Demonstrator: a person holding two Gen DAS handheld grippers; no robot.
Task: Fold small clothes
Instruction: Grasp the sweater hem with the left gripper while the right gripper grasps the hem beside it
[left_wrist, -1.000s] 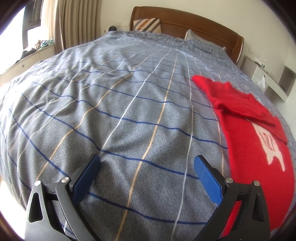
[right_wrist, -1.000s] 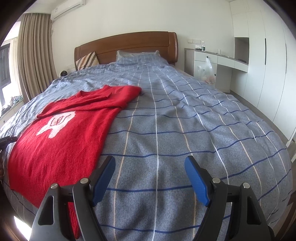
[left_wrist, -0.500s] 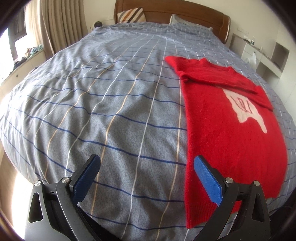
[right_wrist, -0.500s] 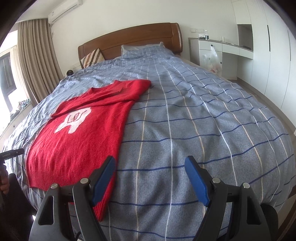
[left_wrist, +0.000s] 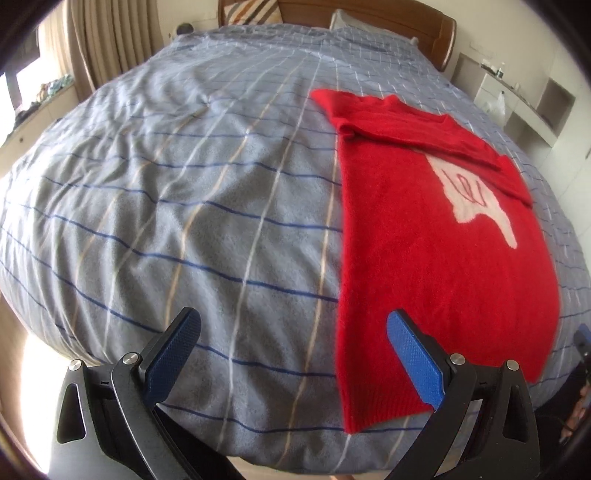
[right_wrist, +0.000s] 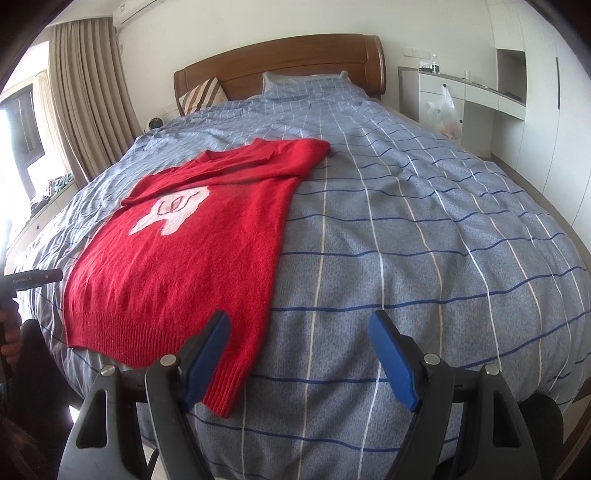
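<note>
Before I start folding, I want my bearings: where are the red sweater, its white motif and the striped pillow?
red sweater (right_wrist: 192, 280): right wrist view, middle of the body panel.
white motif (right_wrist: 173, 212): right wrist view, centre of the pale patch.
striped pillow (right_wrist: 202, 96): right wrist view, its front face.

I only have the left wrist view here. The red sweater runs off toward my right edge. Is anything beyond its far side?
Observer: Yes, the right gripper hangs open over the bed's foot, near the red sweater hem's corner.
Operator: Holding anything?
Observer: Nothing between its pads; bare duvet lies below.
Operator: What's overhead?
Observer: An air conditioner is mounted above the curtain.
</note>
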